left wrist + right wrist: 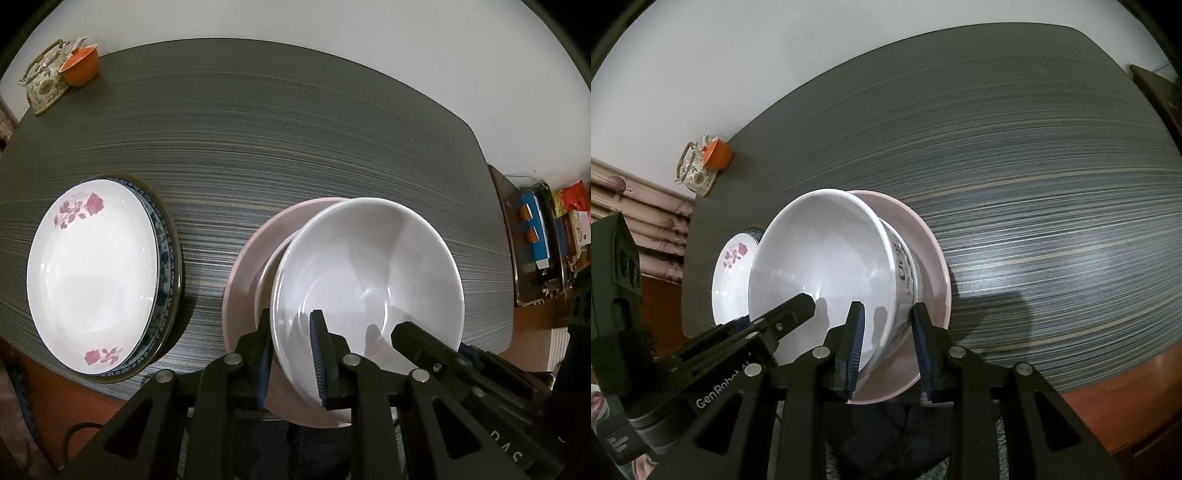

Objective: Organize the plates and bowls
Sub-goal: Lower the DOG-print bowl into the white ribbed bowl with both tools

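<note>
With plates stacked at the frame's left, both the left gripper (291,354) and right gripper (888,350) pinch the white bowl (369,273) nearly nested on the pink plate (243,266); releasing remains.

The table (295,129) is dark grey, streaked with fine lighter lines like brushed grain. At the near centre, a plain white bowl (365,280) sits over a pale pink plate (243,273); in the right wrist view the bowl's outer wall carries dark blue markings (903,266). To the left, a white plate (92,273) bears 2 sprays of pink-red roses, 1 at its far rim and 1 at its near rim. Under it lies a plate with a blue-and-white patterned rim (168,258) edged in dark brown. At the far left corner stand an orange cup (80,66) and a cream teapot (44,86) with floral decoration. Both grippers are black with blue pads (317,354).
</note>
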`<state>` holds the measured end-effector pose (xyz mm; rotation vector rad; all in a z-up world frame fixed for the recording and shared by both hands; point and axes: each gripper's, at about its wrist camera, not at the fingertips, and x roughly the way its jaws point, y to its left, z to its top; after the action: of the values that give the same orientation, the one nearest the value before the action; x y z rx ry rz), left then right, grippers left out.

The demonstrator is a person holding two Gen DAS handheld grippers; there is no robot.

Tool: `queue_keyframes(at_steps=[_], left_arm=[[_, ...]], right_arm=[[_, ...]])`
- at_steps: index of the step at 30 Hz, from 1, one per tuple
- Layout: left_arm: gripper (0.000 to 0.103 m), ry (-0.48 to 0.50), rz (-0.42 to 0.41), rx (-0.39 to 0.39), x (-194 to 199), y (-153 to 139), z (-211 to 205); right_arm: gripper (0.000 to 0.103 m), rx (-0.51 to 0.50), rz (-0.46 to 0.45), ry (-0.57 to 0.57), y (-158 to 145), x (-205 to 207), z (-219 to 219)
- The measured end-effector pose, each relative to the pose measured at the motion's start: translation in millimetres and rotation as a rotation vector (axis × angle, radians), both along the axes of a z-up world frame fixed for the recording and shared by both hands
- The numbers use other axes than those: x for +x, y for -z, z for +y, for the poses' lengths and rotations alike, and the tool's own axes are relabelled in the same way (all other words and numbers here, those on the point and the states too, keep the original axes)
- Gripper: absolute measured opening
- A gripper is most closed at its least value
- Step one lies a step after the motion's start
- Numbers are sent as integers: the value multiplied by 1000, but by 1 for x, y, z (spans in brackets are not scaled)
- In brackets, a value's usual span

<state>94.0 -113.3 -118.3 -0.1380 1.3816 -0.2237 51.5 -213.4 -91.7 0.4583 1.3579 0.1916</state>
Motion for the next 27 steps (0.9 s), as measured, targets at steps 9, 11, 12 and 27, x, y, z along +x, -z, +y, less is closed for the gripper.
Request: queue_keyframes(at_steps=[9,11,12,27], left_arm=[[21,11,-18,15,0,-5,0],[23,17,-23,15,-1,-7,1],[26,18,-30,21,-1,-8,1],[36,-12,-58,-69,-3,-28,27]], right_arm=[[33,11,-7,-8,-1,-2,2],[34,12,-6,-9,-1,-2,2],[34,10,-8,-8,-1,-3,2],[41,23,-24,8,-9,-9,-5]])
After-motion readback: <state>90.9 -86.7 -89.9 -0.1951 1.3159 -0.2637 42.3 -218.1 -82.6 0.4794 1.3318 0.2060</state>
